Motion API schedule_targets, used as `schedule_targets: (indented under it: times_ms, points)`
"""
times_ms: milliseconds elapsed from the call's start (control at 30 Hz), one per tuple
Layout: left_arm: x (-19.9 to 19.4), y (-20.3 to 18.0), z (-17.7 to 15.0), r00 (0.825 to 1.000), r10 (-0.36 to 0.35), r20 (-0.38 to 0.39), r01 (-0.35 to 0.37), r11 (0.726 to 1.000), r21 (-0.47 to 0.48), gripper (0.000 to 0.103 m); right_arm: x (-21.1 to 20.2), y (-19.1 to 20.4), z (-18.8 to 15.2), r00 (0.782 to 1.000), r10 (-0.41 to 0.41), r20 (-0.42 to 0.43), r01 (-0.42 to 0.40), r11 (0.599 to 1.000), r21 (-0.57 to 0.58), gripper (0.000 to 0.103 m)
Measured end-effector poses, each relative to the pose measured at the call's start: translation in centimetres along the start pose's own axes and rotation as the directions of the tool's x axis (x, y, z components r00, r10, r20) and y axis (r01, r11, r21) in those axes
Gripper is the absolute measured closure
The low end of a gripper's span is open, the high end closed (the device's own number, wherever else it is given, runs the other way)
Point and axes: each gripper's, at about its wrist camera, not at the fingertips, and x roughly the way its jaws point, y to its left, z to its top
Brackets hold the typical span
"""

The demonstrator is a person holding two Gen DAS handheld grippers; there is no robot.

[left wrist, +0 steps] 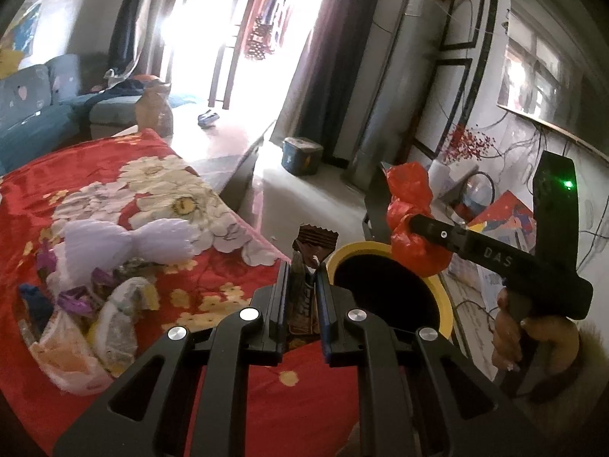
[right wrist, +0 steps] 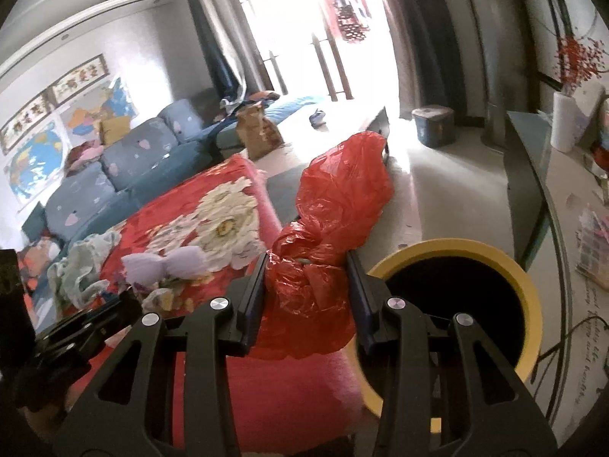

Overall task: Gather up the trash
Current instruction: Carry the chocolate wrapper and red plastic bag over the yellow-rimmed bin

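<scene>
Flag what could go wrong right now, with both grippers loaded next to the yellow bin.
1. The red plastic bag bulges well beyond the right gripper; its loose top may catch the yellow bin rim or spill onto the floor.
2. The left gripper pinches the brown wrapper by its lower part, still over the red floral blanket, short of the opening; releasing now would likely miss.

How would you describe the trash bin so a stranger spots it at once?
Start at the red flowered blanket. Just off its near right edge stands the bin, a round tub, black inside. Its bright yellow rim sets it apart from the red plastic bag beside it.
</scene>
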Motion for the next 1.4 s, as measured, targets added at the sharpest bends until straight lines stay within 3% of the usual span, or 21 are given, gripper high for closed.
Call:
schedule_targets:
  times_ms: [633,1400]
  points:
    - [5.2,-5.2,-0.5,0.994,-0.076,-0.074,0.083,0.993,0.083,0.090,0.7,-7.5,-0.9,0.990,-0.134,-0.052,0.140,0.983,0.119,0.070]
    - [15.1,-9.8,-2.0,0.962,-0.156,-0.226,0.183,0.978,0.104,0.090,2.1,-14.3,-2.9,0.972,-0.195,-0.134,0.219,0.955,0.201,0.070]
